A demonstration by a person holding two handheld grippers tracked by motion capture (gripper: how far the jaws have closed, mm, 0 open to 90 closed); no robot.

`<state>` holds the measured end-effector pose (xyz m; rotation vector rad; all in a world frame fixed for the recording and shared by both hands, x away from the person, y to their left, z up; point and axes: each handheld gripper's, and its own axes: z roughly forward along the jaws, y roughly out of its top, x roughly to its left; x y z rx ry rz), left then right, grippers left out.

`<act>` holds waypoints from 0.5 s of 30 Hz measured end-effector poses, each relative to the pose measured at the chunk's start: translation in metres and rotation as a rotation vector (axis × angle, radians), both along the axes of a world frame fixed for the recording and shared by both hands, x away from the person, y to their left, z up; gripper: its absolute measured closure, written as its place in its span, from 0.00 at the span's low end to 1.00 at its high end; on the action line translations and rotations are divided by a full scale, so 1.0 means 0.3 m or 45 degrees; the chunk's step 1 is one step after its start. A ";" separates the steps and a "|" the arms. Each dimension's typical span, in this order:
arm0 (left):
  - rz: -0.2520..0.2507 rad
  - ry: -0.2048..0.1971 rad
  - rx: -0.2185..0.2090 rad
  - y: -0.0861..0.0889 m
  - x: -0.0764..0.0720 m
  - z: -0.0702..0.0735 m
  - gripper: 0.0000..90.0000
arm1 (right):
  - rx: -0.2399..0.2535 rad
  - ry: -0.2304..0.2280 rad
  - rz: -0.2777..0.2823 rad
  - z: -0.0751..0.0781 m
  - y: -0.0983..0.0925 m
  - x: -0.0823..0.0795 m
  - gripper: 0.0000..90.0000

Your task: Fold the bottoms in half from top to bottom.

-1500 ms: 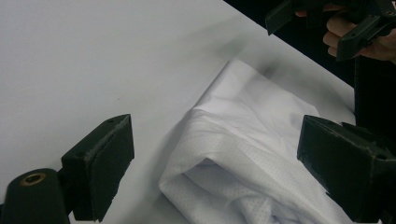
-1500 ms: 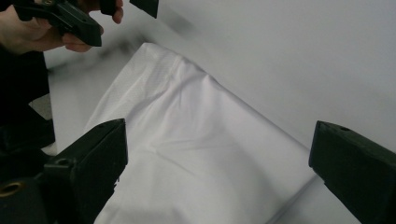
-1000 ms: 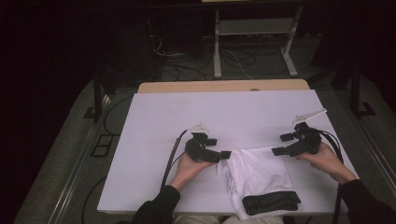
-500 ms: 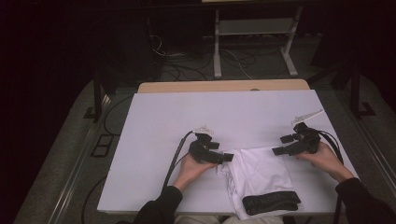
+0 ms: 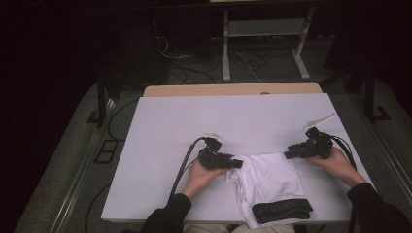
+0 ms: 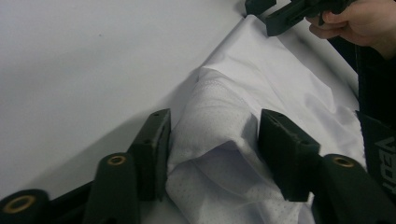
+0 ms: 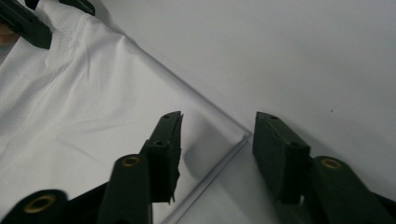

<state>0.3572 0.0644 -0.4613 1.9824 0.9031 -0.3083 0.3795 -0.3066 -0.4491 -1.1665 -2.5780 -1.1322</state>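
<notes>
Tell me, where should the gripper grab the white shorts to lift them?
Best by the two far corners of the white shorts, one gripper coming in level from each side. They lie flat with the black waistband nearest the person. A bunched fold sits between the left gripper's jaws; the right gripper straddles the hem corner.

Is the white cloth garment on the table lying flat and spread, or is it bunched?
Partly bunched. The white cloth garment rises in a crumpled fold between the left gripper jaws; its other corner lies flat.
</notes>
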 end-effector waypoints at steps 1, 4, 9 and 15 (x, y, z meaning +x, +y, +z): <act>-0.006 0.003 0.009 0.001 0.001 -0.001 0.56 | -0.002 0.000 0.002 0.000 0.001 0.000 0.63; -0.010 0.005 0.008 0.000 0.001 -0.002 0.68 | -0.020 -0.008 0.022 0.000 0.008 -0.005 0.72; -0.033 0.000 -0.001 -0.005 -0.002 0.001 0.79 | -0.015 0.003 0.032 0.000 0.008 -0.005 0.83; -0.045 -0.078 0.041 -0.023 -0.017 0.014 0.90 | -0.043 0.008 0.039 0.001 0.023 -0.009 0.96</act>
